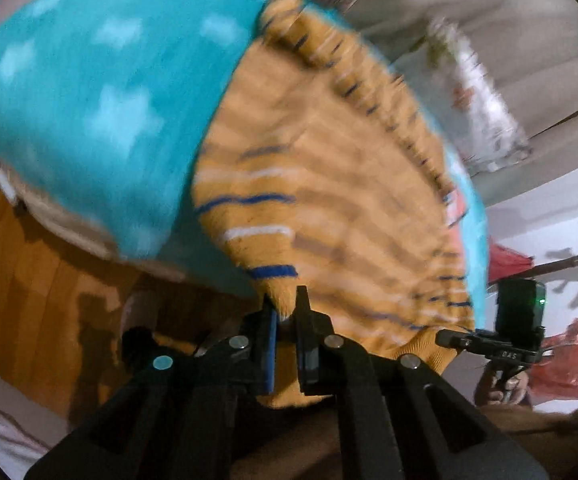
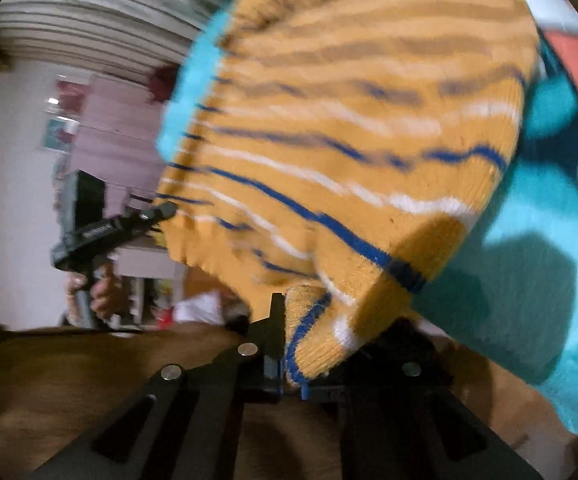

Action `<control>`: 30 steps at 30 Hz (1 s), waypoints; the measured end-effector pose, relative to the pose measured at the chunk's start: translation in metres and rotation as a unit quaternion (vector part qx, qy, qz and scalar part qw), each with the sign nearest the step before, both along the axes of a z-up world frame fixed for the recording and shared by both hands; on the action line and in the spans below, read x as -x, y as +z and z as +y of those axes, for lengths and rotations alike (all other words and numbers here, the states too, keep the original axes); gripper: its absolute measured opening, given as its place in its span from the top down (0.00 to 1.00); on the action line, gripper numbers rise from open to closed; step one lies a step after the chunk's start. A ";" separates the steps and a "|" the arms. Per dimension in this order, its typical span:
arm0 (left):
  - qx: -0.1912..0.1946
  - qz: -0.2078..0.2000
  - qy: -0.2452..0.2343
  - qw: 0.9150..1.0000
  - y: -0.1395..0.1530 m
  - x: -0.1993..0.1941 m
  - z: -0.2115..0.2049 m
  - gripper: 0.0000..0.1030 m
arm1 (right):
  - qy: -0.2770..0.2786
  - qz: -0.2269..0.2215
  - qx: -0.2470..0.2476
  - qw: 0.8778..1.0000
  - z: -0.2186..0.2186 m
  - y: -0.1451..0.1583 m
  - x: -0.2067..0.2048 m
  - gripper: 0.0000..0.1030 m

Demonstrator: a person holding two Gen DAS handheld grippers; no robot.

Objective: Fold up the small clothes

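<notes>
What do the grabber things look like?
Each is black. The left gripper has two flat angled fingers with blue pads on their inner faces and round silver bolts along its linkage arms. The right gripper looks the same. Seen from the side, it carries a boxy black block with a tiny green light.

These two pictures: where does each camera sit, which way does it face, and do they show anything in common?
Left wrist view: sits on the left claw, looking along its fingers at the striped garment pinched there; the right claw and its hand show at right.
Right wrist view: sits on the right claw, shut on a garment corner; the left claw and hand show at left.
Shared: the garment, the teal cloth and each other's claw.
</notes>
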State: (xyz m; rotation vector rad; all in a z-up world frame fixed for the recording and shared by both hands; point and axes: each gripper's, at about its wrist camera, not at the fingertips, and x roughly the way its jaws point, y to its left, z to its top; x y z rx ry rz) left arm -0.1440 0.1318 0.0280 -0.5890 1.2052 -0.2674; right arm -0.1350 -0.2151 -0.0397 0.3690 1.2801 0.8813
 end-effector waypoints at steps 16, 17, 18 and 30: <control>-0.055 -0.081 0.030 0.995 0.045 -0.180 -0.028 0.49 | -0.194 -0.075 -0.007 0.978 -0.049 0.049 -0.152 0.75; -0.061 -0.085 0.030 0.994 0.047 -0.179 -0.026 0.43 | -0.189 -0.086 0.000 0.978 -0.049 0.053 -0.148 0.63; -0.069 -0.088 0.030 0.993 0.050 -0.177 -0.024 0.42 | -0.186 -0.098 0.012 0.978 -0.050 0.058 -0.144 0.54; -0.184 -0.114 -0.152 0.964 0.029 -0.173 -0.074 0.35 | -0.087 -0.243 0.210 0.943 -0.013 0.078 -0.145 0.43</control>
